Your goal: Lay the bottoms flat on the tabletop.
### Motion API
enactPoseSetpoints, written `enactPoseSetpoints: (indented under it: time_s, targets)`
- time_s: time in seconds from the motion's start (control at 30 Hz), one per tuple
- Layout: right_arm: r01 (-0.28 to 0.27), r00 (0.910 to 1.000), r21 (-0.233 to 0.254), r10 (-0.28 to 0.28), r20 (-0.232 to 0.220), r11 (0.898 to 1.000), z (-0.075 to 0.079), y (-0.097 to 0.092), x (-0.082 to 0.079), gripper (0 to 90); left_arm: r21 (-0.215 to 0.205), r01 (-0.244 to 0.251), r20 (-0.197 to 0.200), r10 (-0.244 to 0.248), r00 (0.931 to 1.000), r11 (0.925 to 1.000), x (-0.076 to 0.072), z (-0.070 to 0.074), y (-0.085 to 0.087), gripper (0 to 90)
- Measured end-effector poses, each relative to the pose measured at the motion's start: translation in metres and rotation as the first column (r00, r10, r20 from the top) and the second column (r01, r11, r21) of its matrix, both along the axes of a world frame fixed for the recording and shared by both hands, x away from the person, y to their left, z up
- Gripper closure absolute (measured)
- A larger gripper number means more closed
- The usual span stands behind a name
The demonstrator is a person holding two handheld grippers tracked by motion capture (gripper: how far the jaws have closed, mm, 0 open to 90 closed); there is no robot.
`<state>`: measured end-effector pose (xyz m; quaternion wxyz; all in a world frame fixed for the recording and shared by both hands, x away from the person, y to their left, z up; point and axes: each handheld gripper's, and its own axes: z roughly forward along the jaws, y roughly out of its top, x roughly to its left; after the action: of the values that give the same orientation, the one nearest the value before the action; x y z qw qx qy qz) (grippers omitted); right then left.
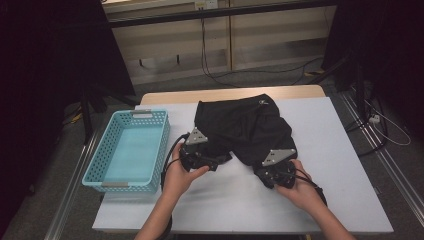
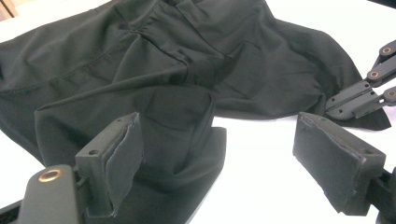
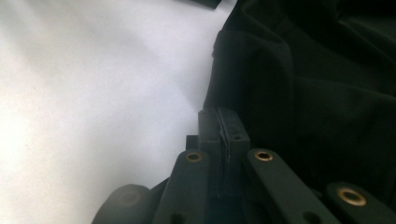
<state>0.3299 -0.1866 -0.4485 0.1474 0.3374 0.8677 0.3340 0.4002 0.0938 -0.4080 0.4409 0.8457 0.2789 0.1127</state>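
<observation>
left gripper (image 2: pixel 219 154) fingers apart astride the black shorts (image 2: pixel 187 70) hem; right gripper (image 3: pixel 219 123) fingers together beside it.

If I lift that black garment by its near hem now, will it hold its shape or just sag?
Likely sag: the black garment lies in soft folds and creases, so it looks floppy. Probably light, since its thin cloth bunches loosely between the open left gripper jaws. The right gripper looks shut at the hem; whether cloth is pinched is unclear, so it could slip free.
</observation>
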Motion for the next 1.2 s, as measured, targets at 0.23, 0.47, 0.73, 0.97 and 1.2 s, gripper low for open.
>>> enactPoseSetpoints:
  time_s: [0.23, 0.47, 0.73, 0.97, 1.2]
  targets:
    - [0.008, 0.9968, 0.116, -0.018, 0.078, 0.993, 0.027, -0.004, -0.002, 89.2, 0.000, 0.001, -0.005, -0.001, 1.0000, 1.0000, 0.001, 0.000, -0.001, 16.5]
    - [0.128, 0.9785, 0.155, -0.151, 0.141, 0.980, 0.021, -0.013, 0.021, 88.9, -0.005, 0.009, -0.013, -0.009, 0.9999, 0.9999, 0.000, -0.001, -0.003, 16.5]
    - [0.180, 0.9833, 0.153, -0.182, -0.001, 0.972, -0.006, -0.017, 0.037, 81.2, 0.001, 0.018, -0.018, -0.018, 0.9997, 0.9998, 0.000, -0.004, -0.005, 16.5]
    - [0.196, 0.9763, 0.201, -0.210, 0.051, 0.960, 0.008, -0.020, 0.027, 60.1, -0.009, 0.033, -0.017, -0.033, 0.9993, 0.9994, -0.001, -0.003, -0.009, 16.6]
    - [0.327, 0.9332, 0.195, -0.349, 0.087, 0.925, 0.020, -0.063, 0.014, 54.8, -0.012, 0.055, -0.019, -0.055, 0.9983, 0.9984, -0.002, -0.004, -0.017, 16.5]
